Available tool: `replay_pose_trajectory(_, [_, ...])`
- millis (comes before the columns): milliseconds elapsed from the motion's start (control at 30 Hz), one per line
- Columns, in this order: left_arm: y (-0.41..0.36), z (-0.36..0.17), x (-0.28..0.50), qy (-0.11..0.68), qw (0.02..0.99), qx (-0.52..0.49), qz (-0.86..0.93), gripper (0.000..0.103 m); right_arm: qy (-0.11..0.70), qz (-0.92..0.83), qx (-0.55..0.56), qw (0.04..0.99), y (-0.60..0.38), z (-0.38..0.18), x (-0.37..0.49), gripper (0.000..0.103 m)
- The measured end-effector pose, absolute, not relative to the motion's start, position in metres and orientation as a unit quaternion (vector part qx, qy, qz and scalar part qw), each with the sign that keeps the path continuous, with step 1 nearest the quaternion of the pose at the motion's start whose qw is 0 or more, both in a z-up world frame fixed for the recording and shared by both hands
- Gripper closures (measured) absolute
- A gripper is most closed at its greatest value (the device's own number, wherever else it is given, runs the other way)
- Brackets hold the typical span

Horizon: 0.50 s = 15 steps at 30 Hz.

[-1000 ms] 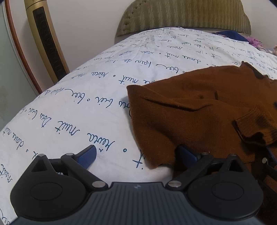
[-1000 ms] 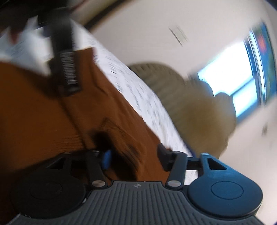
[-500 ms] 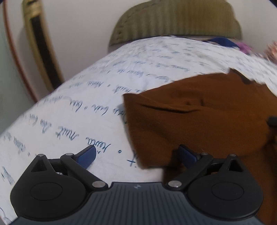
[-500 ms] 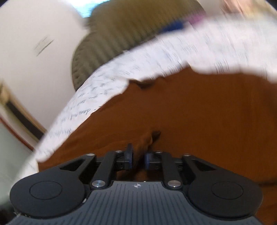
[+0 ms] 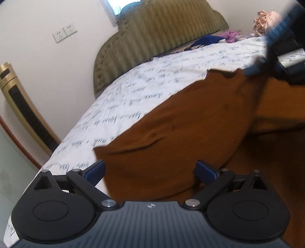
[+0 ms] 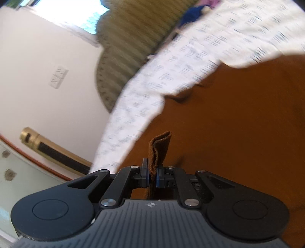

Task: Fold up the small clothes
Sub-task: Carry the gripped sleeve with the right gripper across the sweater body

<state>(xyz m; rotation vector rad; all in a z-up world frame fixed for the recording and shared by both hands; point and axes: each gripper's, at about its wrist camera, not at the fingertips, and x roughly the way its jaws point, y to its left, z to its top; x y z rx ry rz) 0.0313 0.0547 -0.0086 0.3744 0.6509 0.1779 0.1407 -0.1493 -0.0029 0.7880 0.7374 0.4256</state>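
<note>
Brown sweater [image 6: 238,118] fold pinched in right gripper [image 6: 152,178].

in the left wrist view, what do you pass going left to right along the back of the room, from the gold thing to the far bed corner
gold tower unit → wall sockets → green padded headboard → dark blue garment → purple garment → pink crumpled cloth

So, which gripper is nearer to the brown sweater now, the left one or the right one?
Right. The right gripper is shut on a fold of the brown sweater. The left gripper is open at the sweater's edge, gripping nothing.
</note>
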Motion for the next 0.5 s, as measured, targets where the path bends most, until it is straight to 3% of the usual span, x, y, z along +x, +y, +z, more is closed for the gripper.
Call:
replay_pose_trajectory(267, [0.071,-0.012,0.083,0.317,0.920,0.157,0.168,0.002,0.278,0.198,0.306,0.889,-0.147,0.069,0.160,0.091])
replay_pose_trajectory(500, [0.107,-0.006,0.114,0.333,0.914,0.105,0.205,0.002,0.250,0.100,0.324,0.907,-0.223,0.065,0.166,0.091])
